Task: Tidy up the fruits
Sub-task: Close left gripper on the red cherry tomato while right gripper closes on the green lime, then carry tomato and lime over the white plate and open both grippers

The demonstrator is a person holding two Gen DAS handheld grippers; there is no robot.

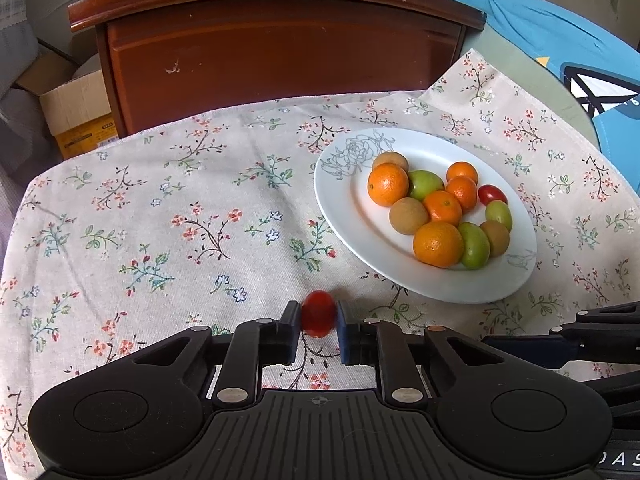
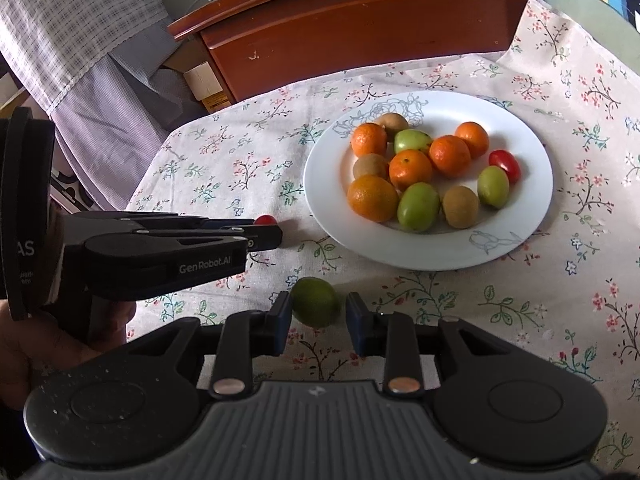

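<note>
A white plate point(image 1: 344, 200) on the floral cloth holds several fruits: oranges point(image 1: 387, 183), green fruits point(image 1: 474, 245), brown fruits point(image 1: 408, 216) and one red tomato point(image 1: 493, 195). My left gripper point(image 1: 318, 322) is shut on a red cherry tomato point(image 1: 318, 318) near the cloth, left of the plate; it also shows in the right wrist view point(image 2: 266, 220). My right gripper point(image 2: 316, 314) is open around a green fruit point(image 2: 316, 306) lying on the cloth in front of the plate point(image 2: 532, 200); its jaws stand apart from the fruit on both sides.
A brown wooden cabinet point(image 1: 280, 56) stands behind the table. A cardboard box point(image 1: 76, 116) sits at the left, a blue cloth point(image 1: 560, 40) at the right. The floral cloth point(image 1: 160, 220) covers the table left of the plate.
</note>
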